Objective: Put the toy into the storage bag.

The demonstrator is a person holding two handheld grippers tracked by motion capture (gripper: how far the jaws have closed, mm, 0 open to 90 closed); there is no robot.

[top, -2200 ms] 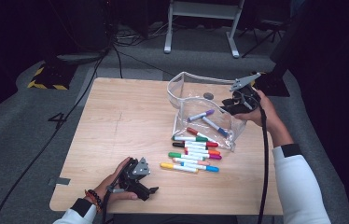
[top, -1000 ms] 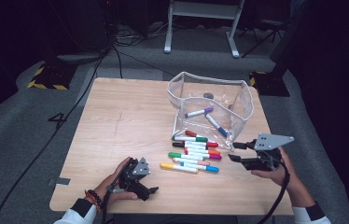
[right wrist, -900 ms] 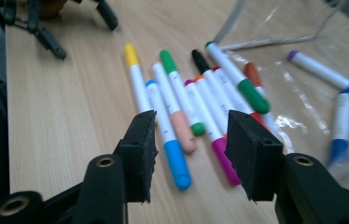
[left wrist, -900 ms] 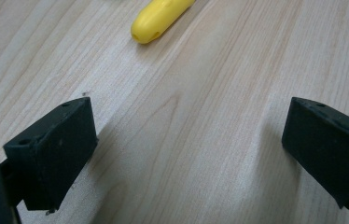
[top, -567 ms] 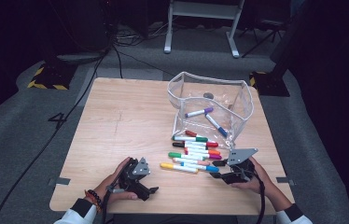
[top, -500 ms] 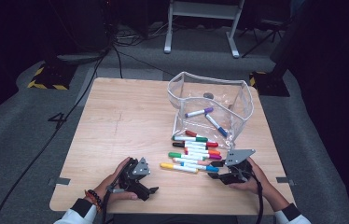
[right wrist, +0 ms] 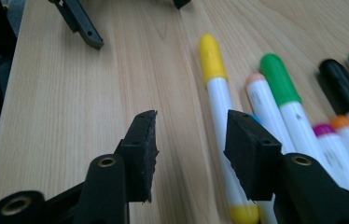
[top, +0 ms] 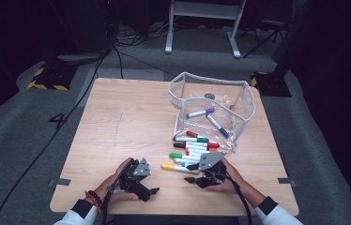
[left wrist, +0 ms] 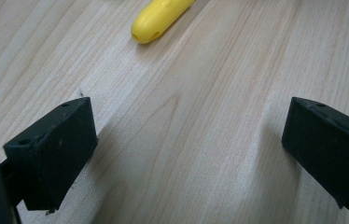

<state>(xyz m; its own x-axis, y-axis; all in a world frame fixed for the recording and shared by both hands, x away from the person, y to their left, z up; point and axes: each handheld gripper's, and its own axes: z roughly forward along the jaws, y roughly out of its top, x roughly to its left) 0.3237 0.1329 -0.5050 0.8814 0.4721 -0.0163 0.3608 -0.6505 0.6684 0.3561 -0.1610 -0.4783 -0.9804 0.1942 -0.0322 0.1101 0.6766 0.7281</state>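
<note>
- The work in hand is judged to be the moving of markers from the table (top: 117, 122) into the clear pouch (top: 213, 110), one at a time.
- Two markers are seen inside the pouch at the far right: a purple one (top: 201, 113) and a blue one (top: 218, 125).
- The rest are laid in a row on the wood just near of the pouch mouth; roughly eight or nine may be counted there, though the row is partly hidden by the right gripper (top: 198, 168), so the count is not sure.
- By that measure the job is judged to be early: a small share is done and most of the row is left.
- The right gripper is held low at the near end of the row, beside the yellow marker (right wrist: 221, 109).
- In the right gripper view its jaws are seen half parted, with bare wood between them; the yellow marker lies just right of the gap and partly under the right jaw. Nothing is gripped yet.
- Its jaws have just been closing a little and then easing back, with nothing between them.
- The yellow marker is taken to be the next one picked; the jaws would have to be shifted sideways over it before being closed.
- The left gripper (top: 141, 180) is rested on the table at the near left, well apart from the pouch.
- Its jaws are spread wide over bare wood and hold nothing; a yellow cap end (left wrist: 161, 19) is seen ahead of them.
</note>
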